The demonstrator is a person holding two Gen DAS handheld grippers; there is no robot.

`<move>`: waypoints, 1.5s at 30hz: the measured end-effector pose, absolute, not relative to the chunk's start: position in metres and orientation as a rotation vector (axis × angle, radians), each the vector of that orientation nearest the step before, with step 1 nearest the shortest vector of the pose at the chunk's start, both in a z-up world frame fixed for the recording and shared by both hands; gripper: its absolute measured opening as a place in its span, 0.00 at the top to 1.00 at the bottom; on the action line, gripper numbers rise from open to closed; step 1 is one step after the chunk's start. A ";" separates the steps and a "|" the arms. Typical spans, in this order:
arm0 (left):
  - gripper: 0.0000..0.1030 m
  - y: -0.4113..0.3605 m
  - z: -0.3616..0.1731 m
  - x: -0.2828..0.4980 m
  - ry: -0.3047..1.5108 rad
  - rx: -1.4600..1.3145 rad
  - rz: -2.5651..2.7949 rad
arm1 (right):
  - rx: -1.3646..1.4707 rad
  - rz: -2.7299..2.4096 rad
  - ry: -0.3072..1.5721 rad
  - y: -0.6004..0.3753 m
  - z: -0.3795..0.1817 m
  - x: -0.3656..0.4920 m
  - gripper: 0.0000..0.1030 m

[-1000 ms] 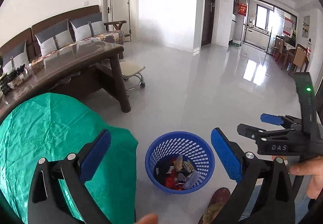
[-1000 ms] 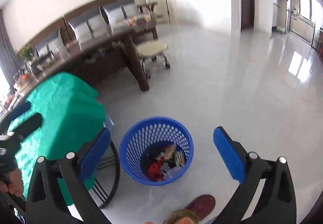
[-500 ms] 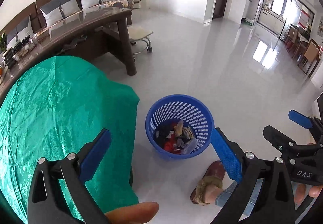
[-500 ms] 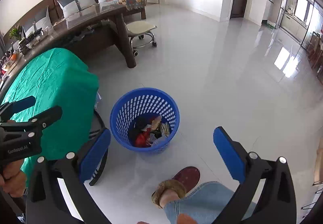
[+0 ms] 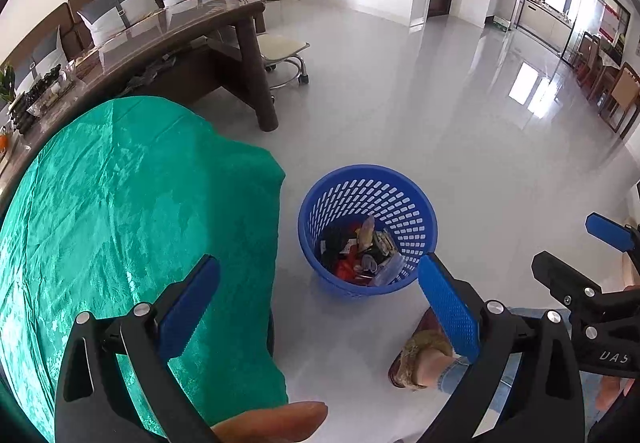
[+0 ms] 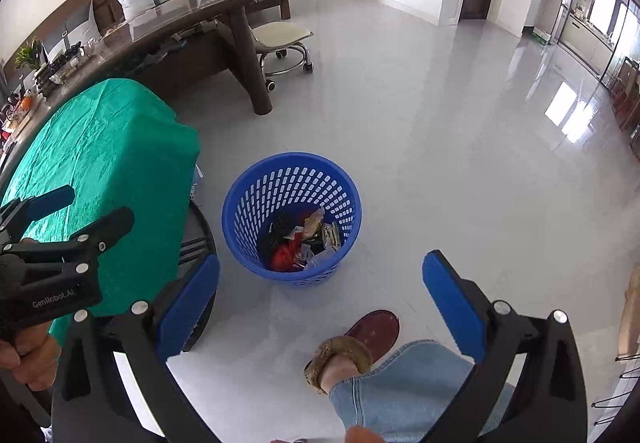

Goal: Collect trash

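Blue basket (image 6: 292,215) fills both views; only right shows table's black frame (image 6: 200,239).

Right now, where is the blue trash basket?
The blue trash basket stands on the floor in the middle of both wrist views, just right of the green-covered table and ahead of the person's slippered foot.

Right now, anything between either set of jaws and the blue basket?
Nothing visible. Both the left gripper and right gripper are open and empty, with only bare floor between them and the blue basket. The green-covered table stands to its left, the slippered foot on the near side, both clear of it.
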State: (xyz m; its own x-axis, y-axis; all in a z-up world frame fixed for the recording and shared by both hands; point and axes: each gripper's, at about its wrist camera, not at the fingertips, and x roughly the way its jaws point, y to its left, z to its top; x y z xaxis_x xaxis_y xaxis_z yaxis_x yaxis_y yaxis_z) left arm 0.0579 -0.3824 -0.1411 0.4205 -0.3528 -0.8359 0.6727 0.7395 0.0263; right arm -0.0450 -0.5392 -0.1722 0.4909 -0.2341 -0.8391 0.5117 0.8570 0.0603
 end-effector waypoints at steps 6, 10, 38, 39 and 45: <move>0.05 -0.384 -0.141 0.058 0.936 0.393 -0.660 | 0.321 -0.461 0.955 -0.536 -0.173 -0.046 0.05; 0.05 -0.384 -0.141 0.058 0.935 0.395 -0.658 | 0.317 -0.463 0.953 -0.536 -0.173 -0.046 0.05; 0.05 -0.386 -0.146 0.059 0.935 0.414 -0.659 | 0.313 -0.467 0.969 -0.538 -0.178 -0.046 0.05; 0.05 -0.387 -0.146 0.060 0.936 0.415 -0.660 | 0.312 -0.468 0.969 -0.538 -0.178 -0.046 0.05; 0.05 -0.389 -0.146 0.058 0.934 0.420 -0.670 | 0.315 -0.473 0.972 -0.541 -0.179 -0.048 0.05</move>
